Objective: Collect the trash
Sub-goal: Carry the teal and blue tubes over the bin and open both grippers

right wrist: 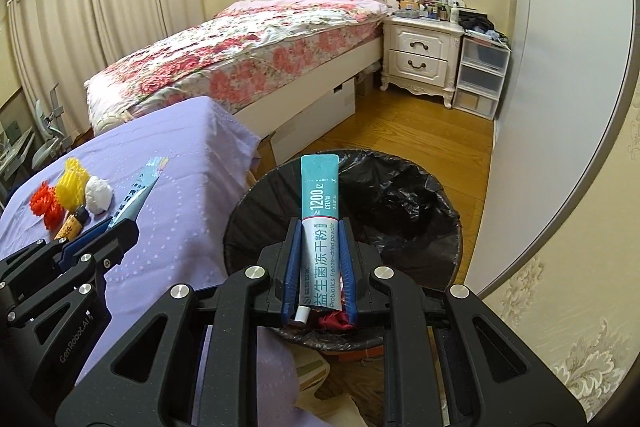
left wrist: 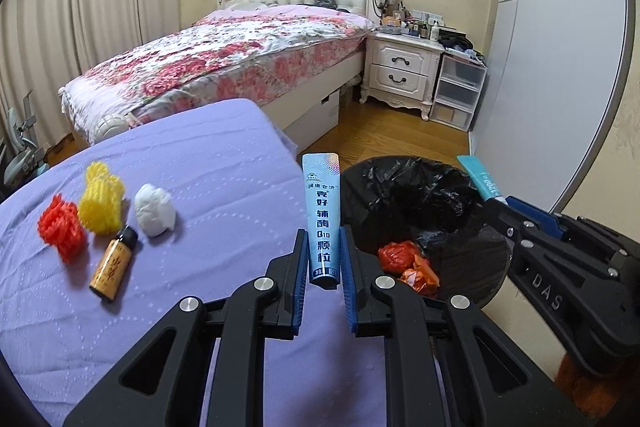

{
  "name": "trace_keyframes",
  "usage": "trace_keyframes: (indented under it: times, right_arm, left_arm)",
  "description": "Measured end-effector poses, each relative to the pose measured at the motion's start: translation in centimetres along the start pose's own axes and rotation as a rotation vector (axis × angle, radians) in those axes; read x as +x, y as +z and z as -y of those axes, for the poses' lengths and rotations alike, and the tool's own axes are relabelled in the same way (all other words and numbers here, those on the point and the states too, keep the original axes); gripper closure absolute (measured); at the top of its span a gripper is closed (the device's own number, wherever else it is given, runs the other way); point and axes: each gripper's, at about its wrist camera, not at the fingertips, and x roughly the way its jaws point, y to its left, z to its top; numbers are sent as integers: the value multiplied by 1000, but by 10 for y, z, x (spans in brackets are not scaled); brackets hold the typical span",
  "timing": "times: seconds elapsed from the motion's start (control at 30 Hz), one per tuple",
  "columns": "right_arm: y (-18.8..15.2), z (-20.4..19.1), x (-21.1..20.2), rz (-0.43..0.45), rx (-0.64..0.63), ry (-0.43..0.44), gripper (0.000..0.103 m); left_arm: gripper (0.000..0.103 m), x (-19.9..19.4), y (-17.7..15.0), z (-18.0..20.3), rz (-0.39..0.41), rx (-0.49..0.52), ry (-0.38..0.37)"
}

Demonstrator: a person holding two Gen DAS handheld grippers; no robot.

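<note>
Notably, left gripper [left wrist: 323, 247] clamps a "B10" sachet [left wrist: 322, 215]; right gripper [right wrist: 319, 247] clamps a "Probiotics freeze-dried powder" sachet [right wrist: 318, 211].

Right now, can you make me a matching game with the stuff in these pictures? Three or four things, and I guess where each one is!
Things:
1. blue sachet
2. teal sachet
3. small brown bottle
4. red wrappers

Places:
A. lying on the purple cloth
B. down inside the black bin
C. pinched in the left gripper
D. pinched in the right gripper, over the bin

Pairs: 1-C, 2-D, 3-A, 4-B
</note>
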Motion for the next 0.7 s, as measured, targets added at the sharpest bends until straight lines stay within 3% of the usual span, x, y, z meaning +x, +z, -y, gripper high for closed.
trace_keyframes:
  times: [0.7]
  right_arm:
    - [14, 34, 34, -7, 75, -58, 85]
  left_arm:
    - [86, 55, 29, 31, -35, 41, 28]
